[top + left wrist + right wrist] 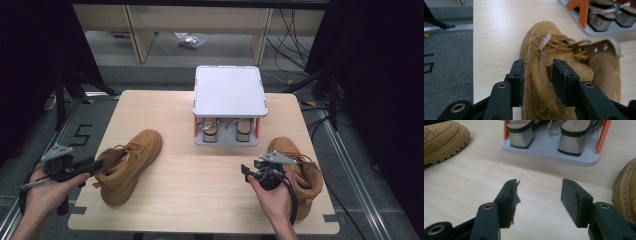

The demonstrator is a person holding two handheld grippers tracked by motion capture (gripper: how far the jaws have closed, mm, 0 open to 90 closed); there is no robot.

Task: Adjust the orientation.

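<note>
Your two tan suede boots, left boot [129, 165] and right boot [299, 175], sit on a pale wood-grain table [200, 190]. You see a light grey shoe rack [229, 90] with orange posts holding silver-heeled sandals [546, 135]. Your gripper pads [570, 200] are black.

I see a lab or recording studio rather than a home. My desk [200, 180] is a plain light-wood top standing alone on grey carpet [35, 150], with black curtains [30, 60] hanging at both sides. Black stand legs [62, 95] rise beside it, loose cables [295, 35] trail across the floor behind, and a metal rail [350, 170] runs along the right. A number is taped on the carpet [82, 134] at the left.
</note>
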